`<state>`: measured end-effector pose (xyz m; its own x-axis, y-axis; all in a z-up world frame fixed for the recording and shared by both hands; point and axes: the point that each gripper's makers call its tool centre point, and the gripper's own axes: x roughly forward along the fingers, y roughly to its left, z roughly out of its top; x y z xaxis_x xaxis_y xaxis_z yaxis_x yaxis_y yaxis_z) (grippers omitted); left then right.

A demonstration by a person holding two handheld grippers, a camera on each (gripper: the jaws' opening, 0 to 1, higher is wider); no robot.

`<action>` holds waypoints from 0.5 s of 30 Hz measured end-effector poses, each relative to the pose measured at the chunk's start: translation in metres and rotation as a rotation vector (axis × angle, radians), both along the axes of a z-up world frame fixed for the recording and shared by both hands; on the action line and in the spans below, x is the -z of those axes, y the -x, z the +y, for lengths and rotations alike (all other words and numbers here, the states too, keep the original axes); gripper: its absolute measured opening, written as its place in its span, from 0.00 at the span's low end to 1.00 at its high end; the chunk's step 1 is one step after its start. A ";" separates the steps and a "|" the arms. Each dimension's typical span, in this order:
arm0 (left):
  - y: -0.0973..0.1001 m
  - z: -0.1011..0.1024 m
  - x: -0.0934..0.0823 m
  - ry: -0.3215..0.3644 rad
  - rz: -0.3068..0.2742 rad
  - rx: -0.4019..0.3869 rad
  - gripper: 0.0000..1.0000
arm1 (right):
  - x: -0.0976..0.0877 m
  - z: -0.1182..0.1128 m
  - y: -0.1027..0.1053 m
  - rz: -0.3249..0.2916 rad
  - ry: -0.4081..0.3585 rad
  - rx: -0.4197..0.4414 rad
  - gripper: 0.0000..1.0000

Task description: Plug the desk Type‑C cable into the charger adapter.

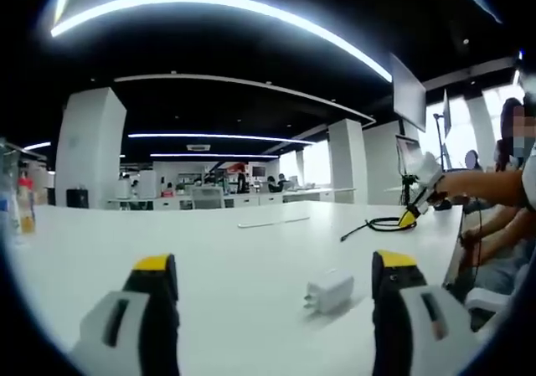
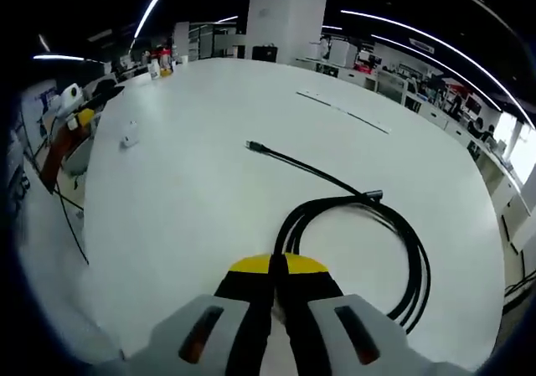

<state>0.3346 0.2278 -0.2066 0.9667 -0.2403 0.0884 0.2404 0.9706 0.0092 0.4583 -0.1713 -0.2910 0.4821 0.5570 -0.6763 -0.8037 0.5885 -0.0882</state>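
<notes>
Left gripper [image 1: 276, 280] agape near charger adapter [image 1: 328, 291]; right gripper [image 2: 277, 266] apparently clamped on coiled Type‑C cable [image 2: 368, 225].

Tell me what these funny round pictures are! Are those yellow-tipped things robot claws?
Not a robot: a person holds a two-jaw grabber in each hand, and a small camera rides on each one. The left gripper view looks along the left gripper, whose jaws stand wide apart above a white table. On the table near it lies a white charger adapter. Farther off is the right gripper by a person's arm. The right gripper view shows that gripper's jaws pressed together over a coiled black cable; I cannot tell whether they pinch it. One cable plug lies free on the table.
</notes>
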 end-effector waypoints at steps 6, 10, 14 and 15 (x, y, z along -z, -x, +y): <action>0.000 -0.001 0.001 -0.003 0.006 0.004 0.98 | 0.000 0.006 0.019 0.013 0.004 -0.031 0.02; 0.000 -0.001 0.001 0.008 0.002 0.003 1.00 | 0.003 0.012 0.036 0.020 0.011 -0.051 0.02; 0.001 0.001 -0.002 0.001 -0.008 -0.005 1.00 | 0.005 0.013 0.045 0.032 0.008 -0.060 0.02; 0.001 0.001 -0.002 -0.002 -0.007 -0.006 1.00 | 0.005 0.014 0.048 0.036 0.007 -0.063 0.02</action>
<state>0.3335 0.2285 -0.2048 0.9673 -0.2351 0.0948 0.2350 0.9719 0.0129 0.4107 -0.1574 -0.2964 0.4217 0.5808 -0.6963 -0.8416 0.5364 -0.0623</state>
